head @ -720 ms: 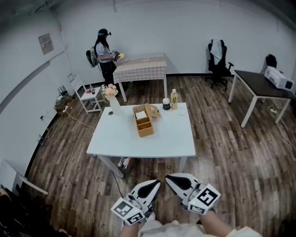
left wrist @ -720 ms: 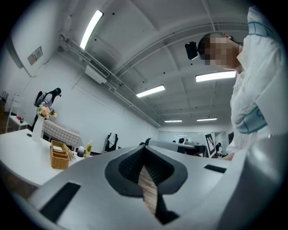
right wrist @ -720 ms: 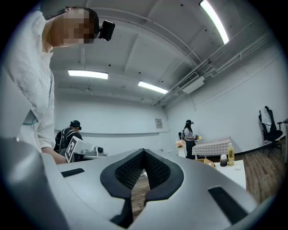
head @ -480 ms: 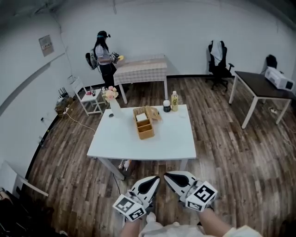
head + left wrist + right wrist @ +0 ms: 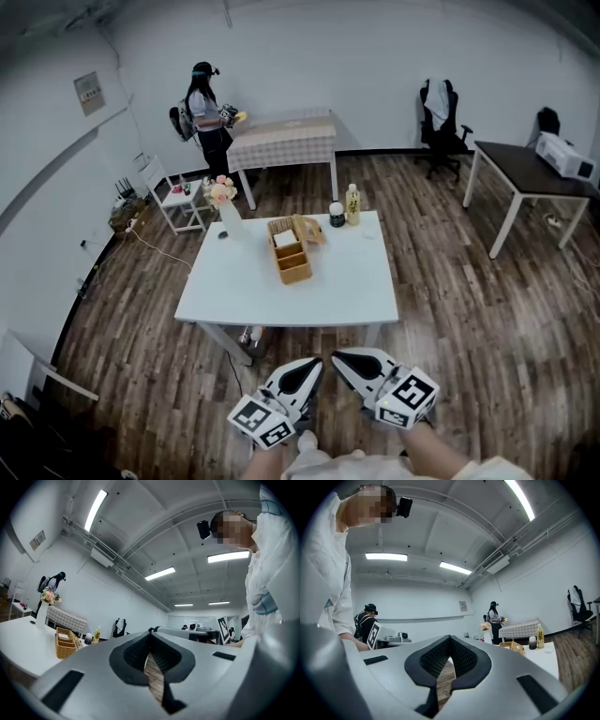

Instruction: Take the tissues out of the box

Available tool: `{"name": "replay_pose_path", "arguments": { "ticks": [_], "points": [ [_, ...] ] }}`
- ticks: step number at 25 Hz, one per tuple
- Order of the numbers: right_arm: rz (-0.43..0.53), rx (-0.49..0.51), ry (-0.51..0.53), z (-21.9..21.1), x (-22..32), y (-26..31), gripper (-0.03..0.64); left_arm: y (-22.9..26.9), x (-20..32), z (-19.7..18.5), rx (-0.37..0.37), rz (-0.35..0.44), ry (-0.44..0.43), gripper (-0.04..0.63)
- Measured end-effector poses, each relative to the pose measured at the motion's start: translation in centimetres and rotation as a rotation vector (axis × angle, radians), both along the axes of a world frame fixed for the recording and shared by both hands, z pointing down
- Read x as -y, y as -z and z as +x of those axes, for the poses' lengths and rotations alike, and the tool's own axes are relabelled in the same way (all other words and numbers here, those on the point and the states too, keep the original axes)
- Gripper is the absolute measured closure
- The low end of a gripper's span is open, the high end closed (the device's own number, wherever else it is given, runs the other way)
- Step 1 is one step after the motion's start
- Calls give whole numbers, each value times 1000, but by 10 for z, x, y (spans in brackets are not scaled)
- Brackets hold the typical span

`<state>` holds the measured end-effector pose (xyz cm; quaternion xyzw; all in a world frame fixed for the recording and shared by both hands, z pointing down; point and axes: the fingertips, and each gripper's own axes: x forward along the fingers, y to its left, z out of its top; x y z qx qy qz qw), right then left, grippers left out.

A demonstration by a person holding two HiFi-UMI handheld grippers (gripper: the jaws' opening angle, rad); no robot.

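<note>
Both claws sit slightly higher and closer together in the head view than a moment ago; the left claw (image 5: 312, 367) and the right claw (image 5: 343, 359) each have their jaws pressed together on nothing. Well apart from them, ahead on the white table (image 5: 328, 291), stands the tan woven wicker box (image 5: 295, 264), its long axis running away from the person, white tissues (image 5: 285, 238) showing in its far half. It lies slightly leftward, so the left claw looks nearer

Left claw (image 5: 312, 364) and right claw (image 5: 339, 356) have pale grey shells, black ribbed pads (image 5: 136, 651) and black-and-white marker cubes (image 5: 406, 397). The shirt (image 5: 274, 564) is white, the head camera (image 5: 203, 528) black.
</note>
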<state>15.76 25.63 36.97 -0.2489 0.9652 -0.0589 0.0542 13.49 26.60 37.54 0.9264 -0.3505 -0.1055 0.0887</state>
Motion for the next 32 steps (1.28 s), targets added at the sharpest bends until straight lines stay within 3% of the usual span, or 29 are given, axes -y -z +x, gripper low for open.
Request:
{"name": "replay_pose_path", "arguments": {
  "ticks": [8,16,26,32],
  "points": [
    [17,24,-3,6,4,1,581,-4,0,0,-8,-11,2,595],
    [-12,7,14,-1,15,-9,581,-9,11,-21,-14,-18,60,595],
    [12,5,-19,-60,98,-12,580,-5,94,-86,-28,25,39,595],
    [-6,-21,-29,-118,163,-18,580,-1,160,-142,-20,55,-4,595]
  ]
}}
